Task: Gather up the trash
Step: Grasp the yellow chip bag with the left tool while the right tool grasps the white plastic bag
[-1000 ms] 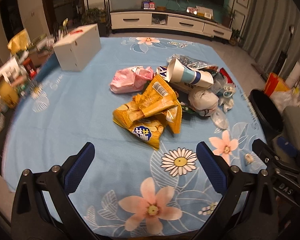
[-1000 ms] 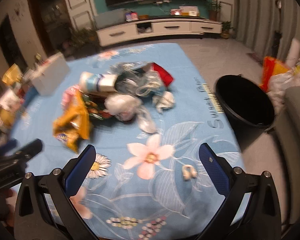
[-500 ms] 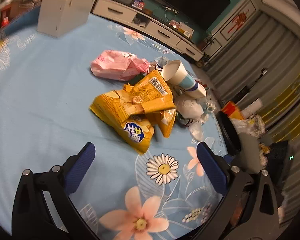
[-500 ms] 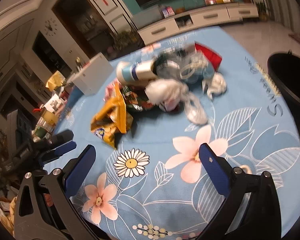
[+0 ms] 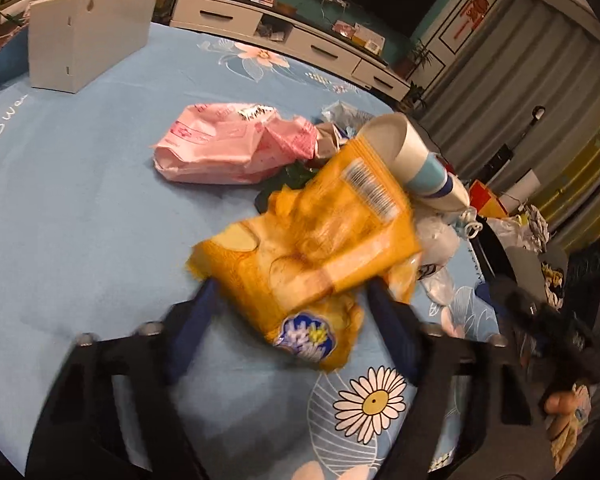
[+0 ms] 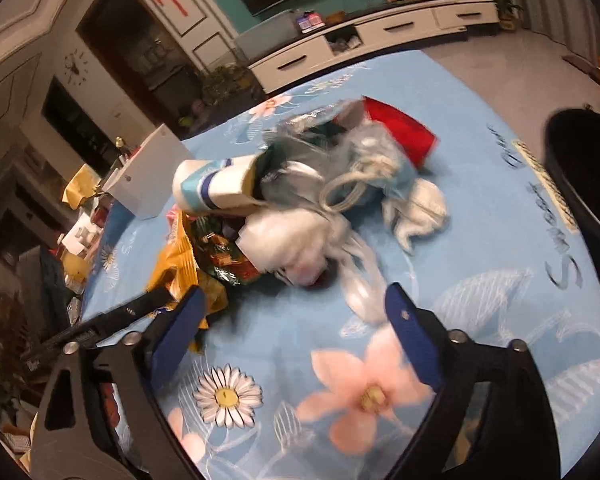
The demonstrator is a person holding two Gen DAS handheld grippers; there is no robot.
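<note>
Change since a second ago: both tongs came down toward the trash pile; the yellow snack bag [image 5: 320,248], then well ahead of the left tongs [image 5: 292,300], now sits between its fingers.
Yellow snack bag: crumpled, lying on the blue flowered tablecloth [image 5: 80,208]; its near part is between the left fingers, and its far end reaches past the tips toward the paper cup [image 5: 416,160].
Left tongs: jaws closing around the bag; whether the pads already press it I cannot tell because of blur.
Right tongs [image 6: 292,320]: jaws closing a little but wide apart, nothing between them; only tablecloth is in the gap.
White plastic bag [image 6: 300,240]: just beyond the right fingertips, with a thin clear piece [image 6: 360,284] trailing toward the right finger.
Other trash: a pink bag [image 5: 228,144] lies beyond the left tongs, to their left.
Black bin [image 6: 580,168]: far right of the right tongs, beside the table edge.
Risk: the bag is slippery and loose, so a pinch on one thin edge may let it slide out during the lift.
Second risk: pulling the bag may drag the cup resting against it.
</note>
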